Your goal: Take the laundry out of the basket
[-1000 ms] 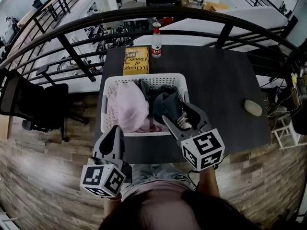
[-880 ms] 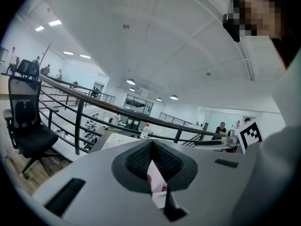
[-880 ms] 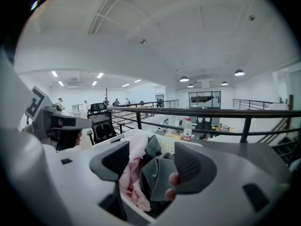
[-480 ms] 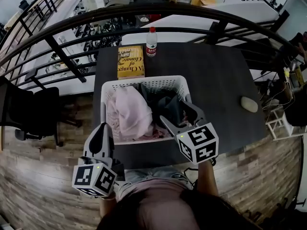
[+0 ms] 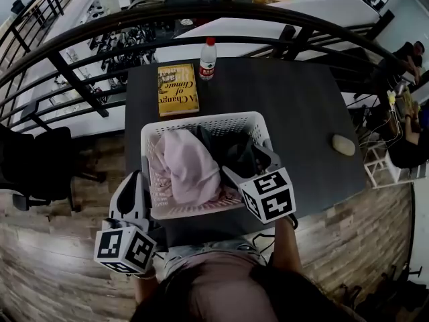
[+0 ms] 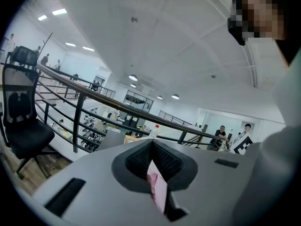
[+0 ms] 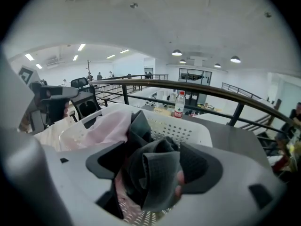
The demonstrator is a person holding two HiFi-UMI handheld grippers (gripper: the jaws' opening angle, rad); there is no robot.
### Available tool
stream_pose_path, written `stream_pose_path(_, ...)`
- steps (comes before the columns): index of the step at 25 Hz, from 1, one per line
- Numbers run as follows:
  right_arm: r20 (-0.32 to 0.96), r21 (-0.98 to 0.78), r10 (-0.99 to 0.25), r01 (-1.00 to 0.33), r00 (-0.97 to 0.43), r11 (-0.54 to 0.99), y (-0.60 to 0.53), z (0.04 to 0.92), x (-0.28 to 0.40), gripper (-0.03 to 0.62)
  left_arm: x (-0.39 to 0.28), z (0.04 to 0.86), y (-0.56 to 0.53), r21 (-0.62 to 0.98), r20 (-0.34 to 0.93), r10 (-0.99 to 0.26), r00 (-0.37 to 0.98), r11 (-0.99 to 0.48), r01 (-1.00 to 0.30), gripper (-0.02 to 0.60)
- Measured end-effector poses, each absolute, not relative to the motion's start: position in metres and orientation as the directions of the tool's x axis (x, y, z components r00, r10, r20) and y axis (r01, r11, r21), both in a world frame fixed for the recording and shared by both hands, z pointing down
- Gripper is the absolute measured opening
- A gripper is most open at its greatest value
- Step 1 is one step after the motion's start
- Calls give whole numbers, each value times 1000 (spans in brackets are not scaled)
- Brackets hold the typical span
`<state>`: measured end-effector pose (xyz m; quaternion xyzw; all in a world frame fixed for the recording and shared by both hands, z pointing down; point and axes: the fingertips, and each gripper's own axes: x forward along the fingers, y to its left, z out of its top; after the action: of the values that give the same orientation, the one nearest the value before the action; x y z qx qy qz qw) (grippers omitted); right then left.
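Note:
A white slotted laundry basket (image 5: 201, 121) stands on the dark table (image 5: 301, 106). A pink garment (image 5: 191, 170) fills its left half and a dark grey garment (image 5: 236, 151) its right half. My right gripper (image 5: 242, 159) dips into the basket. Its jaws have just been opening and stand wide, with the bunched dark grey garment (image 7: 141, 131) between them in the right gripper view. My left gripper (image 5: 133, 178) hangs outside the basket, by its left wall, jaws together. A thin pink strip shows below its closed pads (image 6: 162, 159); what it is I cannot tell.
Behind the basket lie a yellow book (image 5: 177, 89) and a water bottle (image 5: 208, 59). A pale rounded object (image 5: 342, 144) rests near the table's right edge. A black railing (image 5: 268, 19) runs behind the table. A black office chair (image 5: 33, 163) stands on the left.
The right gripper has tipped downward and sunk into the basket over the dark grey garment, jaws wider. The left gripper has drifted left, from the basket's front edge to beside its left wall.

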<state>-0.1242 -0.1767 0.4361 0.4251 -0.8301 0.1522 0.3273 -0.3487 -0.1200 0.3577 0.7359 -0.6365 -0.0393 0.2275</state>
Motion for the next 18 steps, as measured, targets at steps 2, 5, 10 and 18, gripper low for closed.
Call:
stream_pose_path(2,692,20,-595,-814,-408,581,-180,442,-126,356,-353,361,-127,391,235,-951,202,-97,-915,-2)
stream_pose_path(5,723,17,-579,-827,-378,562,-184,452,-126,360,-354,365,-137,401,252,-942,222,-108,-910,-2)
stream_pose_path(10,777,16,-544,-854,-317,520,-191,473,-120,367,-359,375,-151,417,279,-929,244,-112,-902,-2)
stream_pose_path(18,862,-49,-430,-890,-267,454,-197,512,-116,370,-365,393,-163,443,291,-916,278,-128,-887,-2)
